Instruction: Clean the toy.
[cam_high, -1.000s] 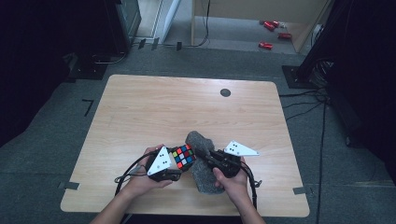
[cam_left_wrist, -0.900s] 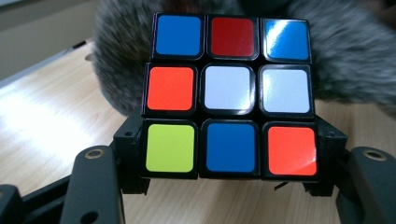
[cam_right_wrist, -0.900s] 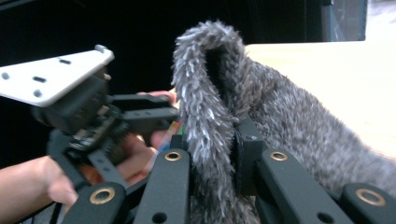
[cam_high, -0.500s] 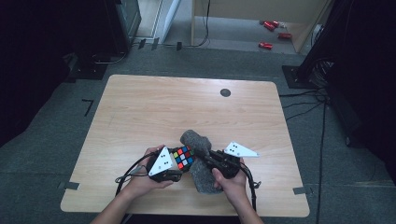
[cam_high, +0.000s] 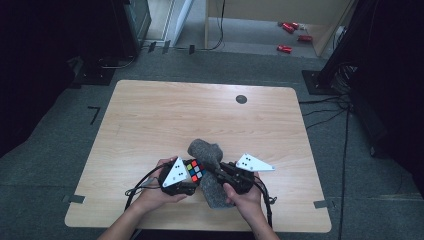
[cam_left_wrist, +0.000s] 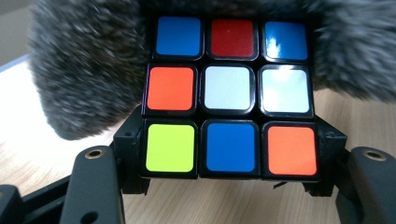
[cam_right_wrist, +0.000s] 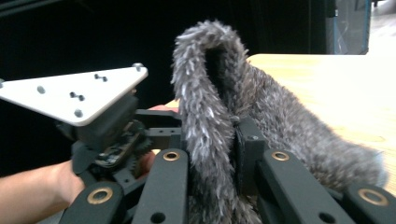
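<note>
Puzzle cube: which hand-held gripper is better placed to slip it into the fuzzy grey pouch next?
Left. The left hand-held gripper is shut on the puzzle cube, right against the fuzzy grey pouch. The right hand-held gripper is busy pinching the pouch's rim, so it should probably just hold the pouch steady.

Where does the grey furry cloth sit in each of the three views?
High view: grey furry cloth at bottom centre, between the two grippers.
Left gripper view: it runs along the top behind the puzzle cube.
Right gripper view: it stands at centre, pinched between the jaws.
Shared landmark: the wooden table.
</note>
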